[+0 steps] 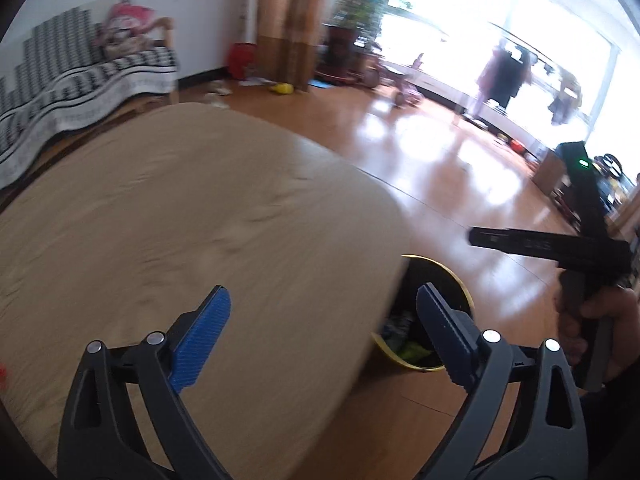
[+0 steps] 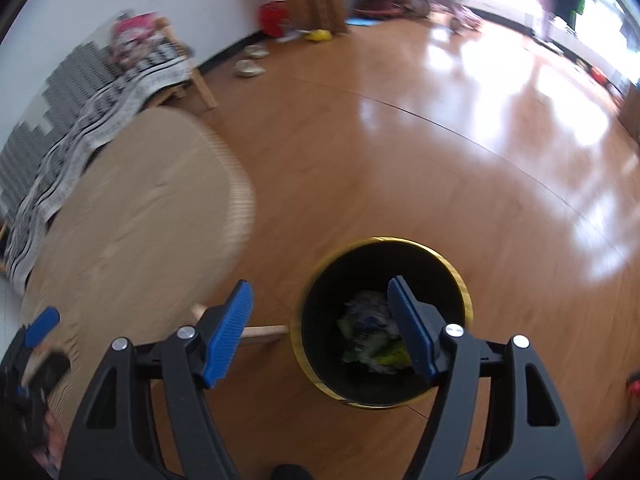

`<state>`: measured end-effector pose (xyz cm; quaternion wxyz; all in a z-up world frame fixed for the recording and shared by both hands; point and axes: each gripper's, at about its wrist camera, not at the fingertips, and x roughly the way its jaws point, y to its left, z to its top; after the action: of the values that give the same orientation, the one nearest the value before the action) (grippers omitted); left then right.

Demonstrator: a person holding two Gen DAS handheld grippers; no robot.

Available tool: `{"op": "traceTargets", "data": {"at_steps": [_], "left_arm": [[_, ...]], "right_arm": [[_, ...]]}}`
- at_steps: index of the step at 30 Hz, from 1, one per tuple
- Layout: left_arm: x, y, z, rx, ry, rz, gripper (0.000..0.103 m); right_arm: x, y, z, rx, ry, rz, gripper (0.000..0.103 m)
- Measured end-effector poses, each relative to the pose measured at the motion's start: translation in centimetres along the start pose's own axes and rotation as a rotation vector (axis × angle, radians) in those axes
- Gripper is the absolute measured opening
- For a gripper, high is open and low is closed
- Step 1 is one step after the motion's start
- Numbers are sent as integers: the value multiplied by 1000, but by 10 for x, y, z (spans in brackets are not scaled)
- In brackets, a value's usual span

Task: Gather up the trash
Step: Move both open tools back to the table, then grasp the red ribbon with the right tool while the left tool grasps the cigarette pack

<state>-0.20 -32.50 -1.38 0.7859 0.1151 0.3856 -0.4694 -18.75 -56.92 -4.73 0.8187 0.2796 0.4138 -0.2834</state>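
Note:
A round black bin with a gold rim (image 2: 380, 242) stands on the wooden floor beside a low table. Crumpled green, blue and white trash (image 2: 374, 334) lies at its bottom. My right gripper (image 2: 322, 328) hangs above the bin's left side, open, with nothing between its blue pads. My left gripper (image 1: 322, 334) is over the table's right edge, open wide and empty. In the left wrist view the bin (image 1: 460, 288) peeks out past the table edge, with trash (image 1: 412, 348) inside. A hand holds the right gripper's black body (image 1: 560, 246) at the right of that view.
The table with a tan cloth (image 1: 180, 220) fills the left side. A sofa with a black-and-white cover (image 1: 80, 80) stands behind it. Bowls (image 2: 250, 66), a red bucket (image 2: 274, 16) and toys lie far off on the floor. A person (image 1: 502, 76) stands by the bright window.

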Motion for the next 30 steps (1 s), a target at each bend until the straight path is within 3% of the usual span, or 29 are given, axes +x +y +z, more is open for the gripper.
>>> {"op": "traceTargets", "data": {"at_steps": [6,14,21,25,30], "left_arm": [[-71,120,-16,-224,-34,230,92],[-160,261,-70,-487,-31,536,92],[-211,343,-121,-728,-40,617,92],[-222,376,-148,-814,-21,641,92],[-219,398,-155,-884,-12,631,92]], "right_arm": [[-8,135,-10,-263,-9,150,70],[-7,343,-64,-618,32,363,71],[19,481,-119,-819,84,419,72],[44,522,-135,-865,98,402,72],[78,548,-145,-886,140,376,71]]}}
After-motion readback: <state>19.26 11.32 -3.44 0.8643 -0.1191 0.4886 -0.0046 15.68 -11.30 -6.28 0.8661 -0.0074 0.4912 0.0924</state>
